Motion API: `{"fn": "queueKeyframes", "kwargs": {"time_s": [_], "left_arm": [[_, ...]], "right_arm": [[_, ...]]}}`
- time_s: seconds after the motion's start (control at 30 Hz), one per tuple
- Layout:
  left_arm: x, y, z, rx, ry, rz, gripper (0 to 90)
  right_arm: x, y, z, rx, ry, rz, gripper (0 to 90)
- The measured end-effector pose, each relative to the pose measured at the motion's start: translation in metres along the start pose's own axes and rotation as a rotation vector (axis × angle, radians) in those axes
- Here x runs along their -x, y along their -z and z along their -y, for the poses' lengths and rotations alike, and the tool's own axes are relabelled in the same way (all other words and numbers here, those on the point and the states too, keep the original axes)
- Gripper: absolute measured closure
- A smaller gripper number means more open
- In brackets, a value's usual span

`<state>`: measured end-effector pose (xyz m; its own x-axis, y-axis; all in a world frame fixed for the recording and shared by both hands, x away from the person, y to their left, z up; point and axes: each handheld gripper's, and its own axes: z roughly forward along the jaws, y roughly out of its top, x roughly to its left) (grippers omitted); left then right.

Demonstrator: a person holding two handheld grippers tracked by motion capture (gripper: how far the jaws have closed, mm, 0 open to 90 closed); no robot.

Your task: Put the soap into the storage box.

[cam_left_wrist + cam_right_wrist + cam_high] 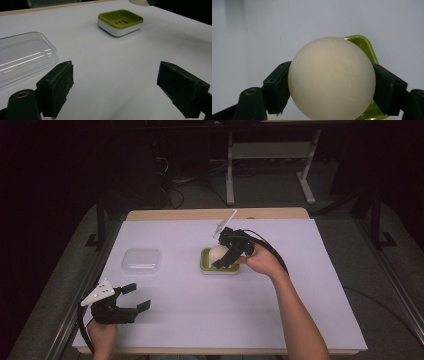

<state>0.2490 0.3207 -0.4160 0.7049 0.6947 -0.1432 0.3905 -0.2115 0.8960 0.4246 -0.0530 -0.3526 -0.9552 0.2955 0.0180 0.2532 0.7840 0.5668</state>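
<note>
A cream ball (331, 78) is being gripped between the 2 jaws of the right gripper (225, 254), directly above the green dish (120, 21) at mid-table. The left gripper (131, 298) is being held wide and empty near the table's front left, with a clear lid (141, 260) lying beyond it.

On the worktop (300, 285) a soap dish (220, 262) sits near the middle, with a lid (141, 260) well apart to its left. A ball (218, 252) hangs over the dish between the right claw's (223, 259) jaws. The left claw (135, 296) rests near the front left corner.
</note>
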Motion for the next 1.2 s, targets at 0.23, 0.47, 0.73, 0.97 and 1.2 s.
{"fn": "queueKeyframes", "kwargs": {"time_s": [0.23, 0.47, 0.73, 0.97, 1.2], "left_arm": [[0.0, 0.0, 0.0, 0.002, -0.001, 0.001, 13.2], [0.0, 0.0, 0.0, -0.002, -0.005, 0.002, 13.2], [0.0, 0.0, 0.0, -0.002, -0.004, 0.002, 13.2], [-0.001, 0.0, 0.0, -0.006, -0.011, 0.0, 13.2], [0.0, 0.0, 0.0, -0.002, -0.005, 0.002, 13.2]], "right_arm": [[0.007, -0.006, 0.003, -0.014, -0.025, 0.006, 23.9], [0.011, -0.014, 0.002, -0.02, -0.038, 0.006, 24.0], [0.016, -0.02, 0.002, -0.019, -0.065, 0.012, 24.0], [0.019, -0.026, 0.001, -0.015, -0.064, 0.019, 23.9], [0.021, -0.03, 0.002, -0.031, -0.078, 0.023, 24.0]]}}
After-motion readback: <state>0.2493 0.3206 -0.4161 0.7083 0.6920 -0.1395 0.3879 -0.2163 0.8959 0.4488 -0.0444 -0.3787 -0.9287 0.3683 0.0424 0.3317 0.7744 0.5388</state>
